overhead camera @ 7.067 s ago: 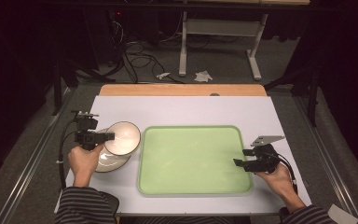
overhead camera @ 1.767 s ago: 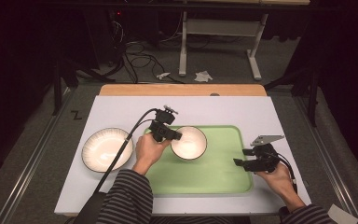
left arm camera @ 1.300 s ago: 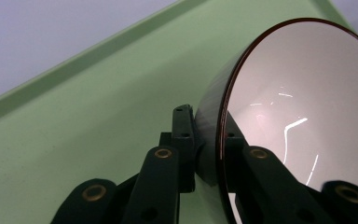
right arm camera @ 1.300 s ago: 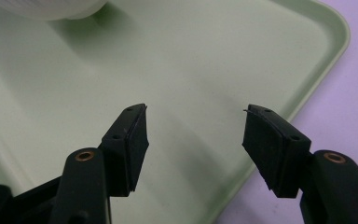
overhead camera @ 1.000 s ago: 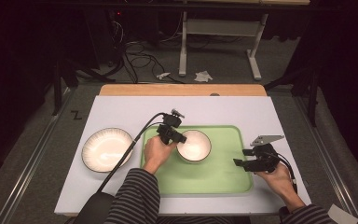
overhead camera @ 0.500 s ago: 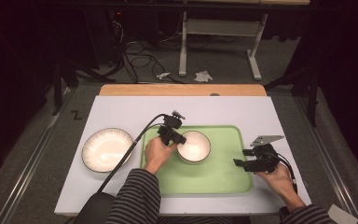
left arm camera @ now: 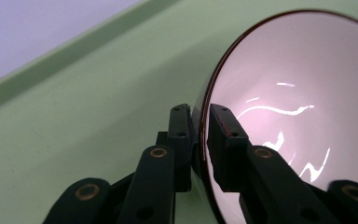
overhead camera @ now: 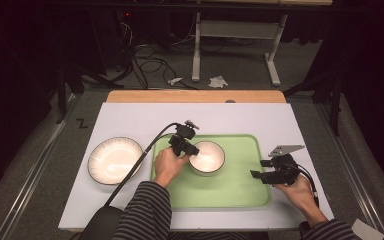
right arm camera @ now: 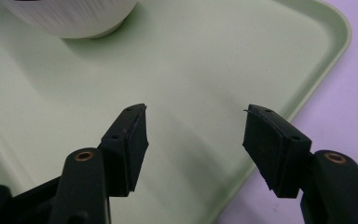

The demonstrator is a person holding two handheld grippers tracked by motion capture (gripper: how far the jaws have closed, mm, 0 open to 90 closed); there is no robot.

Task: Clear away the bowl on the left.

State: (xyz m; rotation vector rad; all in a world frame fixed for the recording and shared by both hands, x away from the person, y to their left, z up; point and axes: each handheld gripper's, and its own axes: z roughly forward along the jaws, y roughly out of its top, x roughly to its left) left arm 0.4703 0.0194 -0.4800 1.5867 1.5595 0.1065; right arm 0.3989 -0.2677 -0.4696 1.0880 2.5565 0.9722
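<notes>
High view: a green tray [overhead camera: 240, 195] lies on a white mat on the table. A white bowl [overhead camera: 207, 157] sits in the tray's left part, toward its far edge. The left gripper [overhead camera: 190, 150] is at the bowl's left rim; in the left gripper view its jaws straddle the thin, dark-edged rim [left arm camera: 204, 116], one pad outside the wall and one inside. The jaws have just been opening slightly, a narrow gap shows beside the rim, and whether the pads still press on it cannot be told.

The right gripper [overhead camera: 260, 175] hovers over the tray's right edge, well apart from the bowl; in the right gripper view [right arm camera: 193, 128] its jaws stand wide apart with nothing between them, bare tray floor below.

A second, wider bowl [overhead camera: 115, 160] rests on the mat left of the tray, just beside the left gripper's cable [overhead camera: 145, 155], which trails across the tray's left rim. Beyond the table's far edge, floor cables [overhead camera: 150, 55] and a desk frame [overhead camera: 235, 30] stand clear of the work area.
</notes>
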